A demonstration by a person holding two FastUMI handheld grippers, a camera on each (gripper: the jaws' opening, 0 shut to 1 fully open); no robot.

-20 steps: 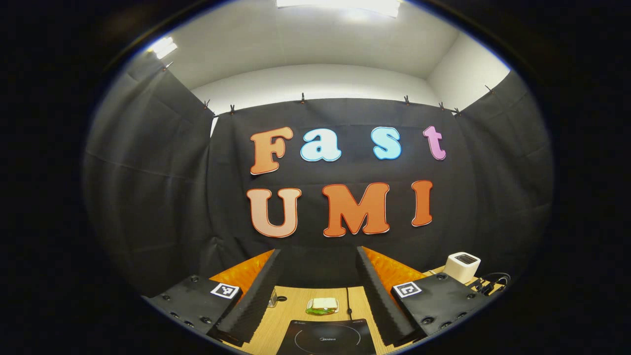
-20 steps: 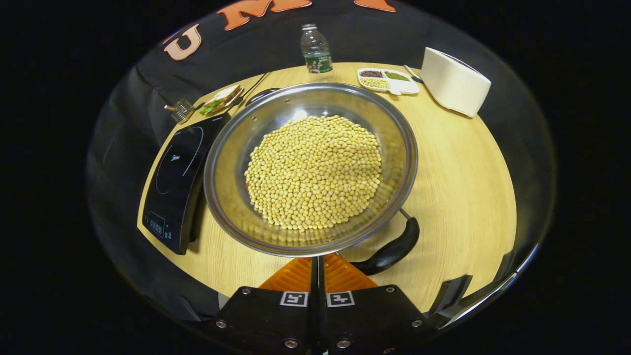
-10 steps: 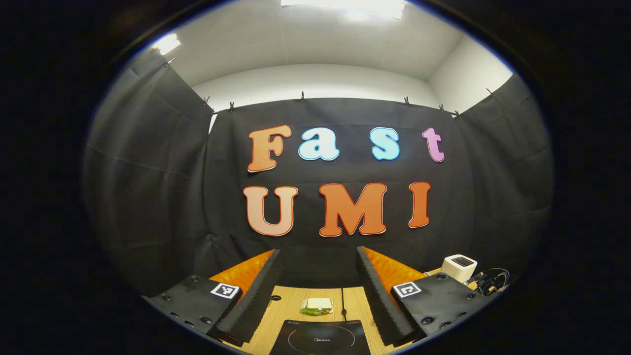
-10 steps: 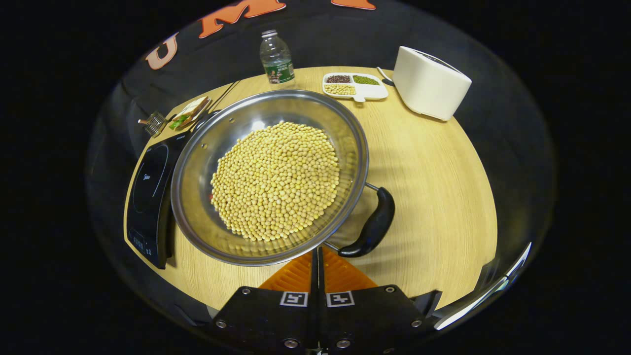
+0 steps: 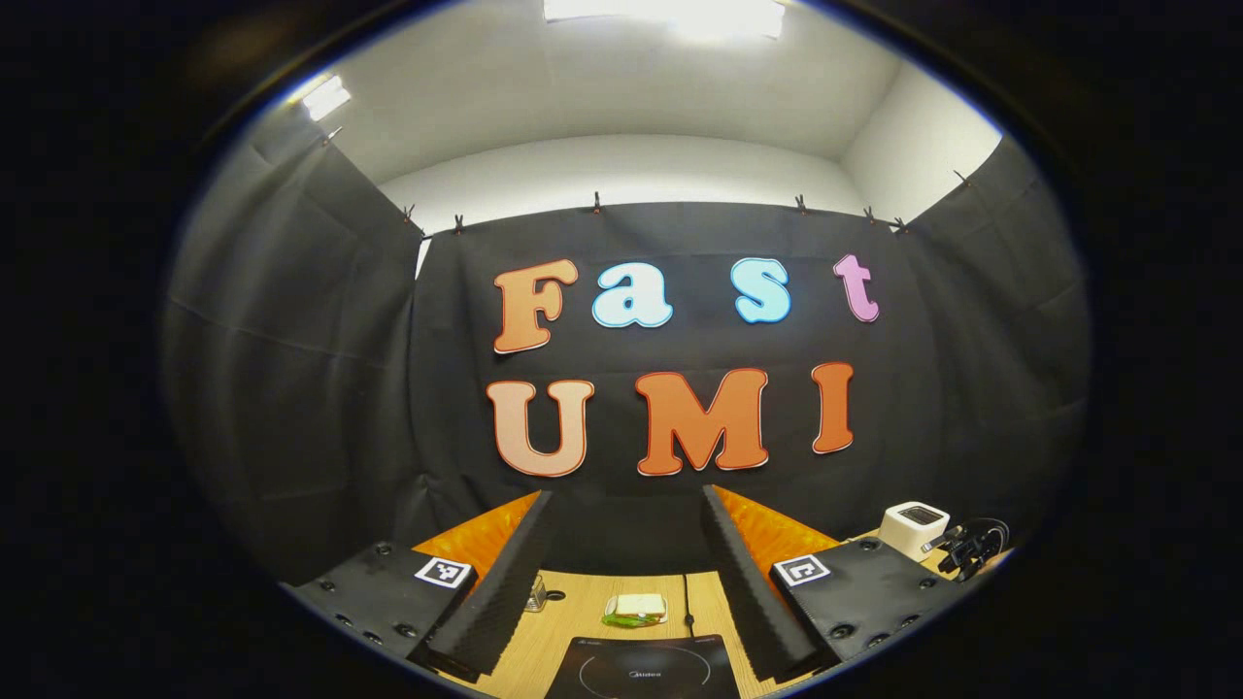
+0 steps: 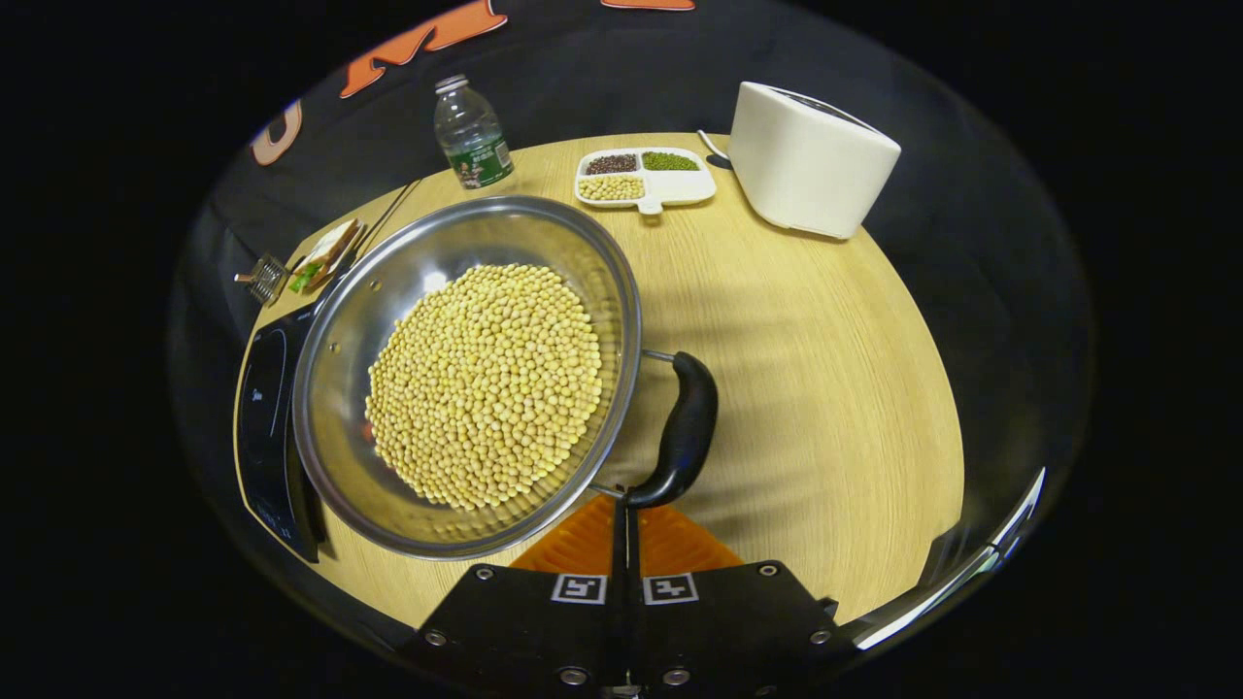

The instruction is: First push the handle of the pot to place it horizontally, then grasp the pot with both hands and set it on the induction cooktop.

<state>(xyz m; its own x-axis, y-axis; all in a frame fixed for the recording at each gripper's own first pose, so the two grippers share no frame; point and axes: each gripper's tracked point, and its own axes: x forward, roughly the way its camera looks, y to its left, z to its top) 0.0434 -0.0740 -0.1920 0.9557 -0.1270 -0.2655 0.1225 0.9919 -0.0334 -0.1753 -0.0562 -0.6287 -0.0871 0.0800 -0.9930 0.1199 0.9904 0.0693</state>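
In the right gripper view, the right gripper (image 6: 624, 529), fingers pressed together, sits at the black handle (image 6: 683, 430) at 3 o'clock of the soybean-filled steel pot (image 6: 340, 359). In the left gripper view, the left gripper (image 5: 626, 573), spread wide, frames the induction cooktop (image 5: 641, 668) and a sandwich (image 5: 635, 609) beyond.

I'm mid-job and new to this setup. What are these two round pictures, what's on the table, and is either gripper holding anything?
A person holds a two-finger gripper in each hand, and each carries a camera looking along its fingers. The left gripper view faces the booth wall; the left gripper is open and empty above the cooktop and a sandwich. The right gripper view looks down at the table: a pot of beans, a bottle, a divided dish and a white box. The right gripper is shut, holding nothing, its tips at the pot's handle.
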